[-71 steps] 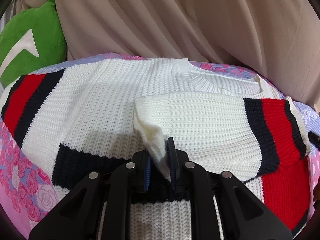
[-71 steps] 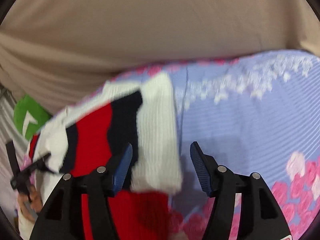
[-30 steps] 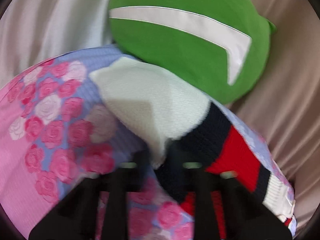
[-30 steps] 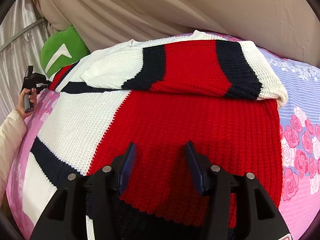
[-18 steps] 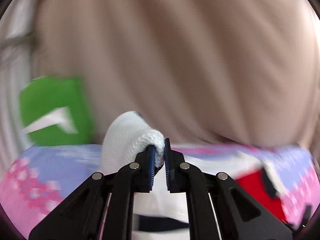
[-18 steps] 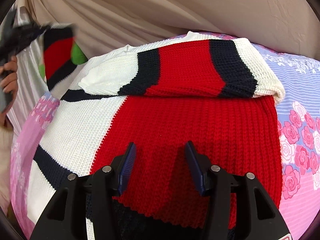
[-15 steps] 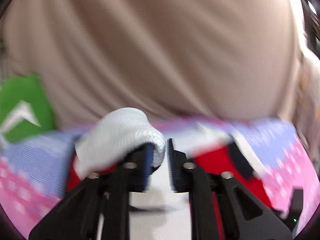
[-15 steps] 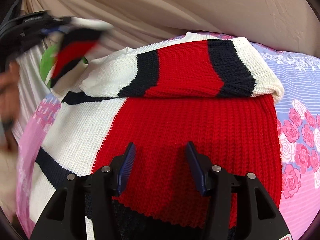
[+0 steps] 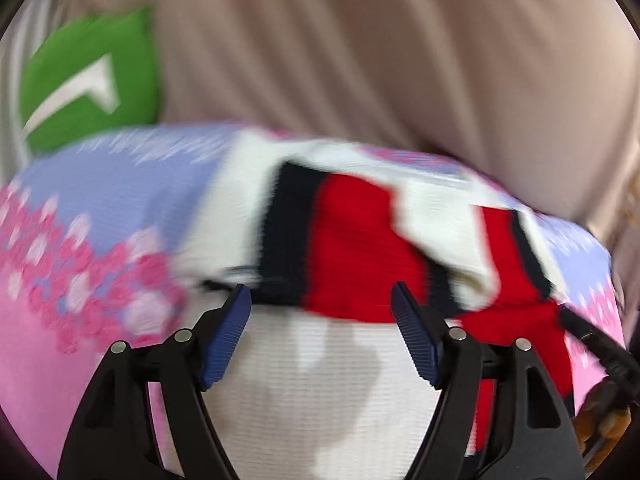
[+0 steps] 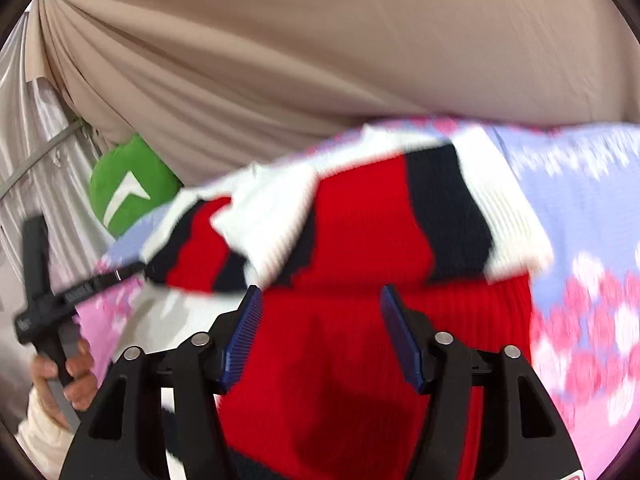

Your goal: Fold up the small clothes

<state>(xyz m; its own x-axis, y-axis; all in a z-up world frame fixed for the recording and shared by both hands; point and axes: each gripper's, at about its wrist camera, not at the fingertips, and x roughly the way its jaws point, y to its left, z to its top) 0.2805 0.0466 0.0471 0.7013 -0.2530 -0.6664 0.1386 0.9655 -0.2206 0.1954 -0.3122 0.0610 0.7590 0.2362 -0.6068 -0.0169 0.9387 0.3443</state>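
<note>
A knitted sweater (image 10: 352,360) in white, red and navy lies on the flowered bedspread (image 9: 80,360). Its right sleeve (image 10: 440,208) is folded across the chest. The left sleeve (image 9: 340,240) lies across the body, overlapping the right one. My left gripper (image 9: 320,304) hovers just short of that sleeve, its jaws opening with nothing between them. In the right wrist view the left gripper (image 10: 134,270) shows at the left, near the sleeve's cuff. My right gripper (image 10: 320,304) hangs above the red body panel, its jaws opening too and empty.
A green cushion (image 10: 128,196) leans against the beige curtain (image 10: 320,60) at the back left of the bed. A person's hand (image 10: 64,376) holds the left gripper's handle. The bedspread's lilac part (image 10: 580,200) runs on to the right of the sweater.
The left gripper carried the left sleeve from beside the cushion across the sweater, then opened and let it drop there. The right gripper rose a little and its jaws widened slightly.
</note>
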